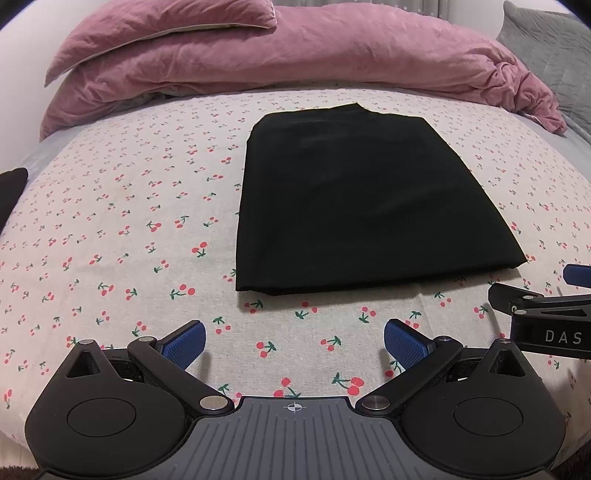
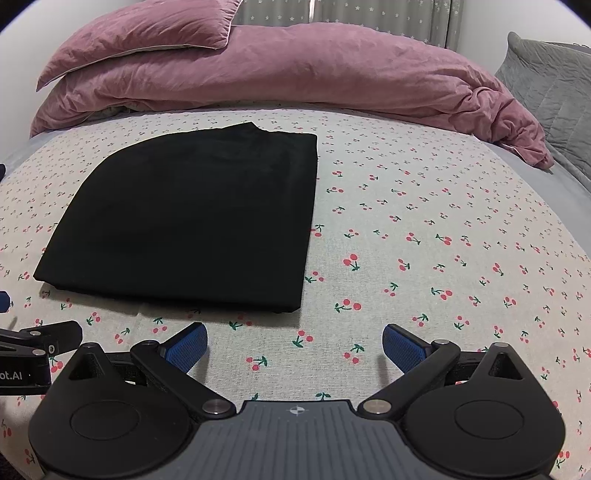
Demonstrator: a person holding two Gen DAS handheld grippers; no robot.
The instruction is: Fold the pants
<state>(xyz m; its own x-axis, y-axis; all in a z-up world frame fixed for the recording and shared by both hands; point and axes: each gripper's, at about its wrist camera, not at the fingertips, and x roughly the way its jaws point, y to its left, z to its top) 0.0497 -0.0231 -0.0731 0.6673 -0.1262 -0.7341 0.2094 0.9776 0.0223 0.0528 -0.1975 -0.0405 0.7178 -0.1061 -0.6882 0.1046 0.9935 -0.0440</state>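
The black pants lie folded into a flat rectangle on the cherry-print sheet. They also show in the right wrist view, left of centre. My left gripper is open and empty, hovering over the sheet just in front of the pants' near edge. My right gripper is open and empty, in front of the pants' near right corner. The right gripper's body shows at the right edge of the left wrist view; the left gripper's body shows at the left edge of the right wrist view.
A pink duvet with a pink pillow on it lies bunched across the back of the bed. A grey quilted pillow sits at the far right. A dark object pokes in at the left edge.
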